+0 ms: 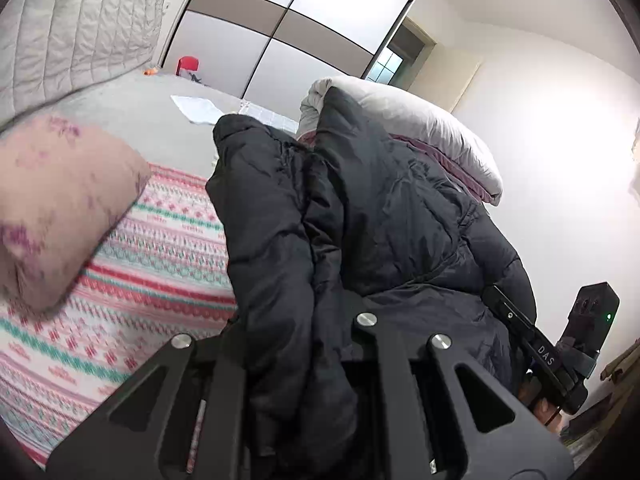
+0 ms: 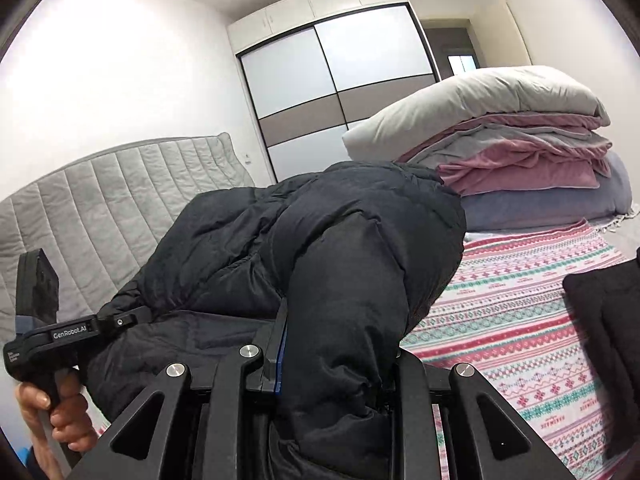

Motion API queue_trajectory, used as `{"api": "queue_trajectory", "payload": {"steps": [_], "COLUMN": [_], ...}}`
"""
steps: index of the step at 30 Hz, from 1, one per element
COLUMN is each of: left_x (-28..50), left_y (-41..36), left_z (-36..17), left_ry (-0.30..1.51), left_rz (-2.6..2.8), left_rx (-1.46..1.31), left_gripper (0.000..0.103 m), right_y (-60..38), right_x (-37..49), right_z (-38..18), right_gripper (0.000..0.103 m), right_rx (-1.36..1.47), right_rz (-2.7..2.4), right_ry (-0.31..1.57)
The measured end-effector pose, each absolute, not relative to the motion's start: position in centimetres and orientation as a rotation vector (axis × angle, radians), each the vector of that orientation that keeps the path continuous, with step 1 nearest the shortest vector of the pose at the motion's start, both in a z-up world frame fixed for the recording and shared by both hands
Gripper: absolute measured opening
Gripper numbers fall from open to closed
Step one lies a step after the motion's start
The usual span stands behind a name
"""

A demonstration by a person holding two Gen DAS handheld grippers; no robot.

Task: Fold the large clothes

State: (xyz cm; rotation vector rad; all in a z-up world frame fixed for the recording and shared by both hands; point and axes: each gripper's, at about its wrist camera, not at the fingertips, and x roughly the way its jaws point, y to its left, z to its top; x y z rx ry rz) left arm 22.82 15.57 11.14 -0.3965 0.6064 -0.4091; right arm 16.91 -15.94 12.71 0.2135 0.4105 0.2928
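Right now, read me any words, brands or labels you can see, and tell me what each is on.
"DAS": on the right tongs, along their black body.
"GenRobot.AI": on the left tongs, along their black body.
Small white print on the left tongs' rear end: too small to read.
Small lettering woven in the patterned bedspread: too blurred to read.

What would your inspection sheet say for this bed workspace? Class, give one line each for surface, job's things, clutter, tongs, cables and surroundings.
Surface: bed with a patterned blanket in pink, red and teal stripes.
Job's things: black puffer jacket, bunched and lifted off the bed.
Clutter: pink pillow; stack of folded bedding; papers; dark item at the right edge.
Tongs: left tongs and right tongs each shut on jacket fabric.
Cables: nothing seen.
Surroundings: grey padded headboard, sliding-door wardrobe, white walls.
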Motion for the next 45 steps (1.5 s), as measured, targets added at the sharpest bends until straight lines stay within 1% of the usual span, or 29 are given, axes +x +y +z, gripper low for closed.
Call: {"api": "queue_trajectory", "payload": {"steps": [3,6,9,11,16,18,20,23,25,27,29,32,33,34,35,36,37,38,39,43,45], "left_x": [23.9,25.1,26.2,26.6,28.3,28.5,27.4,24.8,24.1,24.9,27.4,32.2,33.4,34.4,34.7,34.6,34.2,34.2,34.2,33.0,31.6], "left_y": [16.3,18.0,20.4,21.5,26.8,29.8,33.5,38.2,41.2,44.1,46.9,50.2,51.0,51.9,52.3,52.8,53.1,53.2,53.3,54.1,53.9], "left_z": [13.4,16.0,17.1,18.1,22.6,25.0,28.2,30.1,29.4,26.7,21.8,11.6,8.0,4.2,2.4,1.5,1.4,1.7,2.0,5.5,5.9], "left_ry": [0.575,0.527,0.533,0.513,0.439,0.382,0.285,0.158,0.149,0.214,0.348,0.608,0.688,0.757,0.778,0.760,0.723,0.715,0.713,0.663,0.625], "left_rz": [-0.402,-0.389,-0.383,-0.357,-0.298,-0.251,-0.183,-0.115,-0.055,0.025,0.119,0.209,0.229,0.250,0.265,0.264,0.252,0.243,0.237,0.229,0.237], "left_rx": [-0.361,-0.336,-0.359,-0.345,-0.379,-0.382,-0.357,-0.313,-0.306,-0.330,-0.360,-0.414,-0.435,-0.461,-0.484,-0.516,-0.546,-0.554,-0.563,-0.630,-0.635], "left_gripper": [0.014,0.014,0.014,0.014,0.014,0.014,0.014,0.015,0.015,0.016,0.017,0.020,0.025,0.029,0.036,0.039,0.040,0.041,0.041,0.042,0.045], "right_y": [-14.8,-12.3,-10.3,-8.5,-1.4,1.4,4.4,8.9,11.4,15.0,18.0,22.3,23.3,23.9,23.6,22.2,21.3,20.5,20.0,18.6,17.4], "right_x": [18.3,20.0,21.1,21.3,22.5,23.4,23.9,23.5,23.6,25.2,27.1,32.1,34.0,35.6,36.3,36.6,36.7,36.7,36.6,35.2,33.9], "right_z": [14.5,17.8,20.7,22.3,26.3,28.5,30.7,32.3,31.5,28.7,25.0,15.3,11.3,7.1,4.5,2.1,1.5,1.7,2.0,4.9,5.5], "right_gripper": [0.024,0.024,0.024,0.023,0.023,0.023,0.022,0.022,0.022,0.023,0.023,0.026,0.027,0.037,0.042,0.050,0.068,0.075,0.078,0.078,0.078], "right_rx": [0.215,0.170,0.164,0.141,0.012,0.031,0.070,0.147,0.227,0.286,0.299,0.337,0.345,0.355,0.396,0.494,0.541,0.545,0.523,0.387,0.355], "right_rz": [0.297,0.294,0.314,0.316,0.319,0.362,0.420,0.525,0.608,0.668,0.686,0.695,0.679,0.641,0.628,0.654,0.667,0.659,0.649,0.616,0.617], "right_ry": [0.405,0.371,0.338,0.301,0.188,0.123,0.044,-0.090,-0.112,-0.026,0.089,0.422,0.573,0.723,0.786,0.798,0.786,0.778,0.771,0.730,0.725]}}
